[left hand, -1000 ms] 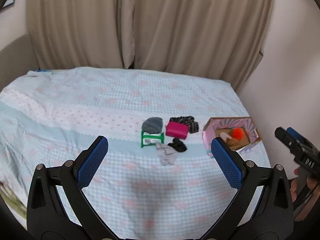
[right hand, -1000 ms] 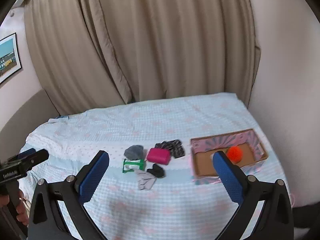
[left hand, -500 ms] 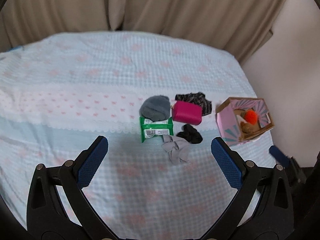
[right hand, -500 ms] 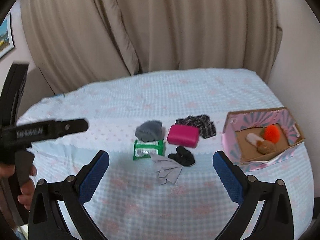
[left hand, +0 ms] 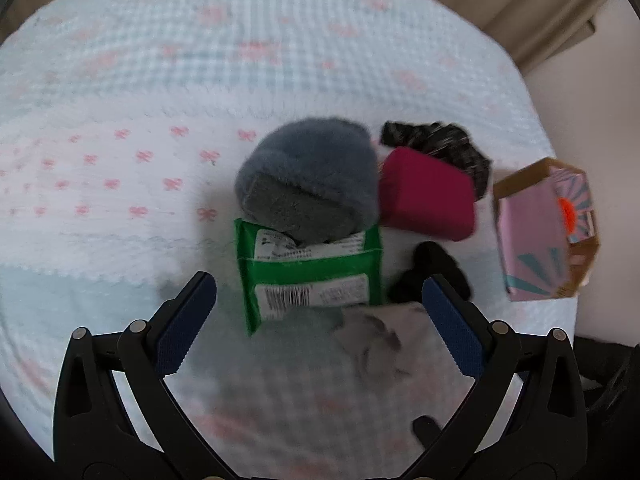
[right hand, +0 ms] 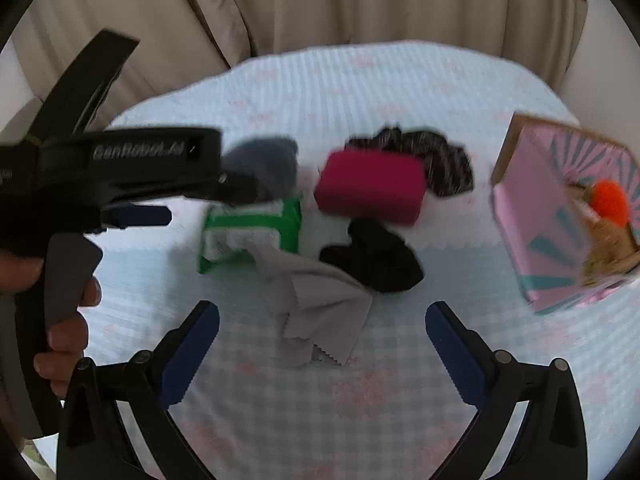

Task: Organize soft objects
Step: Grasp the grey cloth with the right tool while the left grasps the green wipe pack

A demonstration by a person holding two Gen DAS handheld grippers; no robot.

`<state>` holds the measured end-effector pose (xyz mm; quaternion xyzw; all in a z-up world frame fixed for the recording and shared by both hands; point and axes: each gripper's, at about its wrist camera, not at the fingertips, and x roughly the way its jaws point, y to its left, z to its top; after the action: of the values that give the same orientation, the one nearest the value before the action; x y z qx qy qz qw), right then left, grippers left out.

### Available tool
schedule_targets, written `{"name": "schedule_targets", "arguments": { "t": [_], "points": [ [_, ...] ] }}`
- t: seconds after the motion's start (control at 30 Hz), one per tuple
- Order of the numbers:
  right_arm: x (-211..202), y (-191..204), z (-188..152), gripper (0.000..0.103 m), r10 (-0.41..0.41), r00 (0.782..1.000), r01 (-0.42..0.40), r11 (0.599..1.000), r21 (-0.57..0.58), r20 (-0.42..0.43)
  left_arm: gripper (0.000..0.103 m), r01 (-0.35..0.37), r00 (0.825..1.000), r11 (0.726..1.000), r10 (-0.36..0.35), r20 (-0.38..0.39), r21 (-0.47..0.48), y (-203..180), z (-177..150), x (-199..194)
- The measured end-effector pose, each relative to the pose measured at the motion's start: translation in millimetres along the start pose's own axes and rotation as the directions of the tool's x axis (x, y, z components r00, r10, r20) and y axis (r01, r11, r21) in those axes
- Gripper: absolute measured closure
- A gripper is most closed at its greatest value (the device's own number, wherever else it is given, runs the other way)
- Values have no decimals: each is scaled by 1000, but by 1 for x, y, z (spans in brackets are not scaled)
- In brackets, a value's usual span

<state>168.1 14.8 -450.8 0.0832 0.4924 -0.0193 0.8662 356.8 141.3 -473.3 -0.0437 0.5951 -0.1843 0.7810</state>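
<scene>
I've brought my left gripper [left hand: 319, 307] down much closer than half a second ago; its jaws gape wide over the green wipes pack [left hand: 310, 276], with the grey fuzzy item [left hand: 308, 178] at twelve o'clock. My right gripper [right hand: 322, 334], jaws apart too, now hangs nearer the grey cloth [right hand: 316, 304]. The pink box [right hand: 560, 216] sits at two o'clock.

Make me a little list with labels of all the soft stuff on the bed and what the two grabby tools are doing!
surface: pale blue checked bedspread
fluffy grey plush item: resting partly on green wipes packet
magenta rectangular pouch: in front of black patterned fabric
black scrunched cloth: beside flat grey cloth with zigzag edge
pink cardboard box: holds orange pompom
left tool: open, over the wipes packet
right tool: open, empty
</scene>
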Motion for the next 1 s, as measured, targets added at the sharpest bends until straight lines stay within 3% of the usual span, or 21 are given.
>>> {"name": "schedule_targets", "arguments": {
  "t": [0.27,0.43,0.53,0.6,0.7,1.0],
  "points": [
    [57,2,-14,18,-3,998,1,1000,-25,-58,1,-15,999,1000,16,-50,4,-2,0,54],
    [72,8,-15,30,-34,998,30,997,-68,-58,11,-50,998,997,52,-30,52,-9,-3,64],
    [72,13,-14,53,-56,998,52,992,-114,-36,22,-59,998,996,60,-17,65,-9,-3,62],
    [71,14,-13,75,-61,998,57,990,-128,-29,26,-60,998,996,61,-10,64,-8,-4,60],
    [70,12,-11,85,-53,998,49,992,-117,-31,32,-58,998,996,58,0,69,-10,-7,57],
    [50,6,-8,89,-31,999,28,996,-87,-32,37,-50,999,998,49,21,49,-6,-12,30]
  ]
}}
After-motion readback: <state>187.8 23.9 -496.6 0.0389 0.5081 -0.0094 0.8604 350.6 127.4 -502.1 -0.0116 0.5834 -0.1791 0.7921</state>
